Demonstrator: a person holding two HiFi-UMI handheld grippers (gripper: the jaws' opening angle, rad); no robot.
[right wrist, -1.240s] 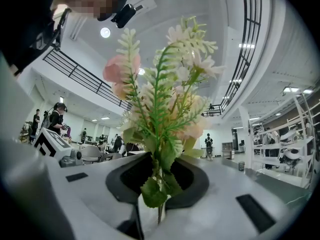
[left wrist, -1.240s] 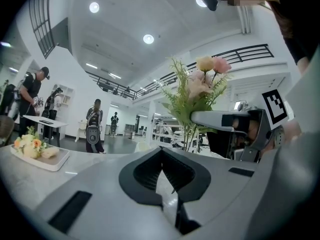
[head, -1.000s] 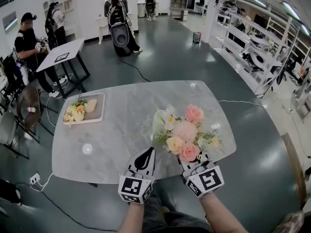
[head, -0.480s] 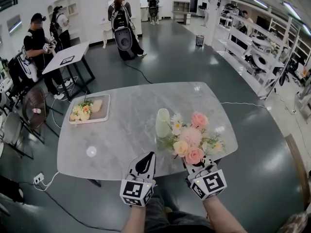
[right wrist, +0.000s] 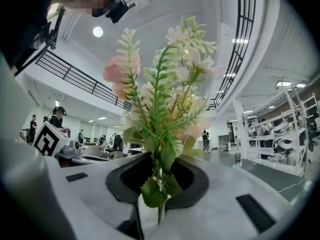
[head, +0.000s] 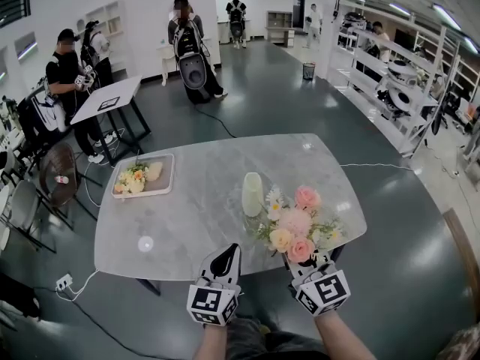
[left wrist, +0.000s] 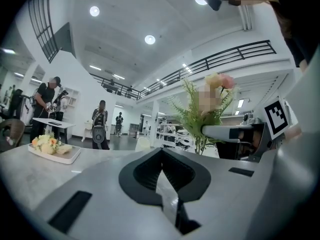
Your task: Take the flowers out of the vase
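A bunch of pink, cream and white flowers (head: 295, 222) with green fronds stands upright in my right gripper (head: 307, 259), which is shut on its stems near the table's front edge. The stems run down between the jaws in the right gripper view, under the blooms (right wrist: 159, 104). The pale green vase (head: 253, 193) stands upright on the marble table (head: 195, 216), just left of the bunch and apart from it. My left gripper (head: 229, 252) is shut and holds nothing, level at the front edge; its closed jaws (left wrist: 161, 159) fill the left gripper view, with the bunch (left wrist: 204, 111) to their right.
A tray (head: 166, 184) with another small bunch of flowers lies at the table's far left. A small white disc (head: 145, 243) sits near the front left. Behind the table are several people, a black-legged table (head: 112, 100), chairs at the left, shelving at the right and a cable on the floor.
The bunch in my right gripper has drawn away from the vase, which now stands free to its left. Both grippers have pulled back toward the table's front edge.
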